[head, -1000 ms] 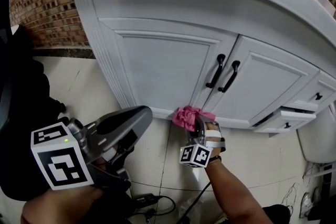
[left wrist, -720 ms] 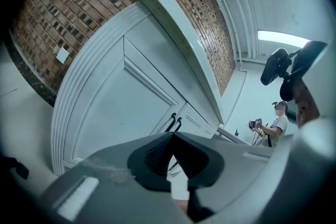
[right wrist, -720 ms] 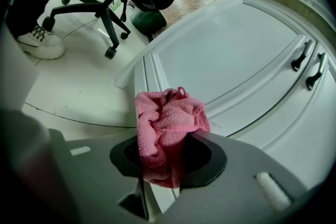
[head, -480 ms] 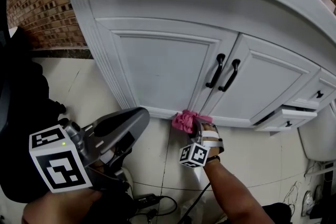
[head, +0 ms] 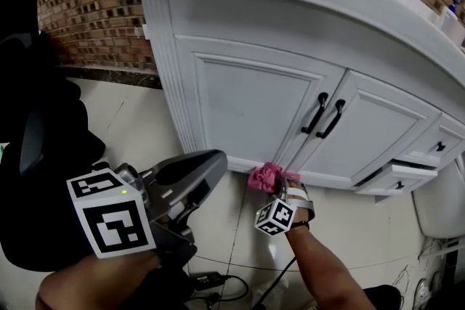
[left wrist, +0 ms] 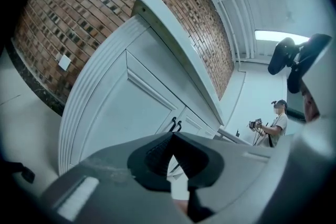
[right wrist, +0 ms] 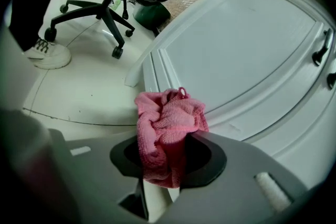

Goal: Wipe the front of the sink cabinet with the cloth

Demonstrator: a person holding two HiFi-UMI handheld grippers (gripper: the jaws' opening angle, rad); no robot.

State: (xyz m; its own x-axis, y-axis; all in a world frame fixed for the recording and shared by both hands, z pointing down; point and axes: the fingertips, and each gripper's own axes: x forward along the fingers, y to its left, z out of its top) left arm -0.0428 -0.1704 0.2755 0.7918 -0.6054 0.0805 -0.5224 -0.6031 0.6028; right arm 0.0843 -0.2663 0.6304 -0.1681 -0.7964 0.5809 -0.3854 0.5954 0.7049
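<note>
Our right gripper is clenched on the pink cloth, which sits at the bottom edge of the sink cabinet, under the left door; the front to wipe lies above it. Our left gripper, closed and empty, hangs well apart

Cabinet fills the upper right, wall upper left. Cloth in the right gripper touches the cabinet's bottom edge, centre; left gripper lower left.
</note>
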